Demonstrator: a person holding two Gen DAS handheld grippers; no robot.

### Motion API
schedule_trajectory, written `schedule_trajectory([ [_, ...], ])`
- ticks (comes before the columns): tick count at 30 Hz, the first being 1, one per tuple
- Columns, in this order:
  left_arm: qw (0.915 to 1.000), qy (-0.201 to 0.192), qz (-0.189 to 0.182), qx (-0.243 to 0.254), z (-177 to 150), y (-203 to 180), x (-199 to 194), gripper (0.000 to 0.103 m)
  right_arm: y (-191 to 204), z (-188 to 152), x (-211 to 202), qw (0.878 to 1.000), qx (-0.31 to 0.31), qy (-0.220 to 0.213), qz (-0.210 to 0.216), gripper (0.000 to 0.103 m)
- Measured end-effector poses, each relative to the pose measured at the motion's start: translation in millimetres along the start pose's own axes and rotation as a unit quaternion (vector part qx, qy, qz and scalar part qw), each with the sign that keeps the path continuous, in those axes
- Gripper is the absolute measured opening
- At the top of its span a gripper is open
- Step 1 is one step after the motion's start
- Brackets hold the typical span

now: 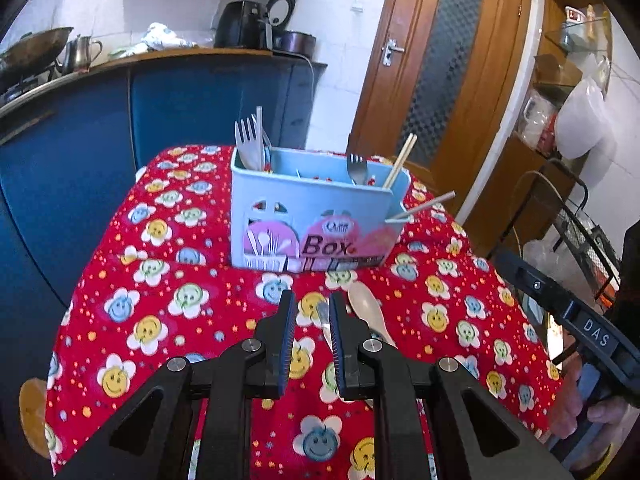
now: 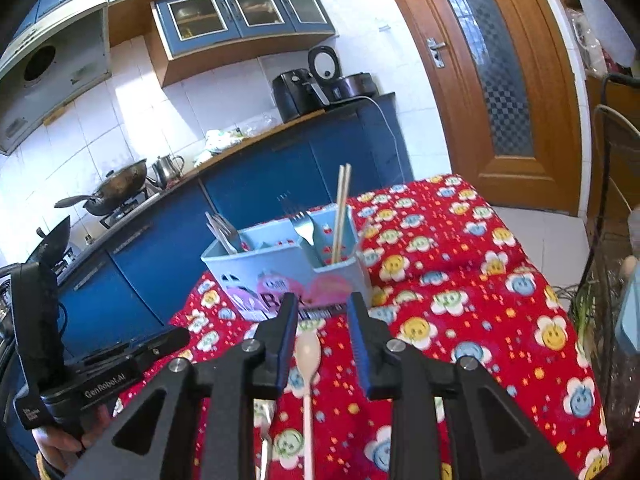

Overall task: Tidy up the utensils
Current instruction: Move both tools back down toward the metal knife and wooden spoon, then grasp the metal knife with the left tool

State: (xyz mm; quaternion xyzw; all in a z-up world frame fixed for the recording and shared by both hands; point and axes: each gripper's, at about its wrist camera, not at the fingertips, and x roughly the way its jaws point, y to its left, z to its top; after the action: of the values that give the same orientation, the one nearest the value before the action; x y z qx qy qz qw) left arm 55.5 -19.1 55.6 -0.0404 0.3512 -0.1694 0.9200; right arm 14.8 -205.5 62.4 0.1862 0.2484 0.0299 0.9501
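Observation:
A light blue utensil box [image 1: 316,216] stands on the red flower tablecloth [image 1: 160,280], holding white plastic forks [image 1: 249,140], a metal fork [image 1: 357,168] and wooden chopsticks [image 1: 400,160]. A beige plastic spoon [image 1: 366,308] lies on the cloth in front of the box, just right of my left gripper [image 1: 313,304], which is open and empty. A metal utensil [image 1: 325,320] lies partly hidden by its right finger. In the right wrist view my right gripper [image 2: 323,312] is open above the spoon [image 2: 308,360], which lies between the fingers. The box [image 2: 280,264] stands just beyond.
One chopstick [image 1: 424,204] sticks out sideways from the box's right end. Blue kitchen cabinets [image 1: 180,104] with a wok [image 2: 116,188] and appliances stand behind the table. A wooden door [image 1: 444,68] is at the right. A wire rack [image 1: 580,232] stands by the table's right side.

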Motion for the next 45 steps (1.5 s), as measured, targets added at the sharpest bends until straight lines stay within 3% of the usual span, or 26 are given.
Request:
schedule_trajectory([
  [8, 0.9993, 0.036, 0.001, -0.005, -15, -3, 11, 0.017, -14, -20, 2, 0.999, 0.014, 0.027, -0.015, 0.031],
  [28, 0.9906, 0.136, 0.013, -0.007, -29, -13, 51, 0.017, -36, -38, 3, 0.998, 0.035, 0.043, -0.016, 0.032],
  [37, 0.9825, 0.181, -0.031, -0.033, -29, -16, 63, 0.017, -42, -40, 3, 0.998, 0.044, 0.045, -0.011, 0.033],
  [45, 0.9811, 0.191, -0.027, -0.02, -31, -31, 73, 0.017, -48, -42, 2, 0.998, 0.052, 0.045, -0.007, 0.033],
])
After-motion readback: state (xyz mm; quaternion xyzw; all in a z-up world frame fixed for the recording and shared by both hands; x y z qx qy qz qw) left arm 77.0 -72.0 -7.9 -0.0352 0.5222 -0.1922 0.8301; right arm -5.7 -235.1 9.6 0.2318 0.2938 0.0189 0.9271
